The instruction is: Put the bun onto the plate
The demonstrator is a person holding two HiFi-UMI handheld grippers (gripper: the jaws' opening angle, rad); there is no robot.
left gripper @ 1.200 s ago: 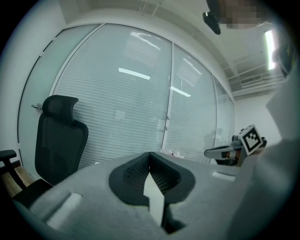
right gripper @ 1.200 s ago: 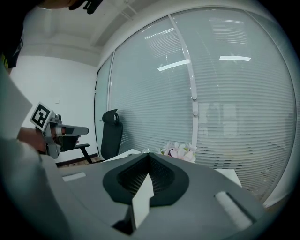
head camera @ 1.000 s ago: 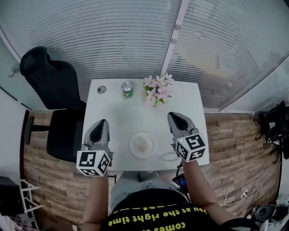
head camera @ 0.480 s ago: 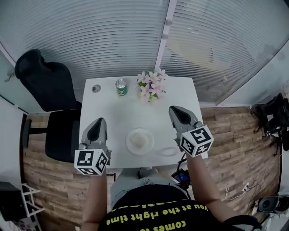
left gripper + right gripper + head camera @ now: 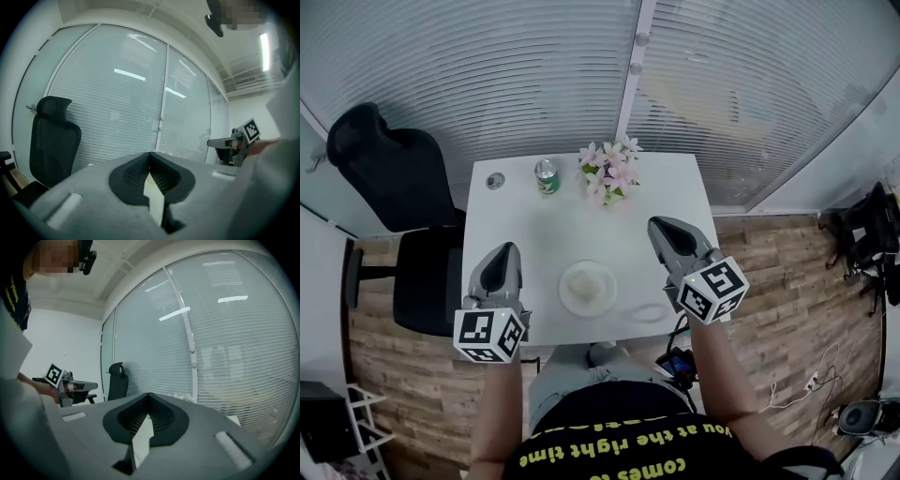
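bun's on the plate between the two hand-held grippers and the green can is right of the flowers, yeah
No: the head view shows the green can left of the flowers. The bun is on the plate, between the left hand-held gripper and the right hand-held gripper.

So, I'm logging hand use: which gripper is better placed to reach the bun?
Left, marginally. The left gripper lies closer beside the plate holding the bun than the right gripper; both jaws shut, empty.

Black shirt [image 5: 609,417]: "at the right time"
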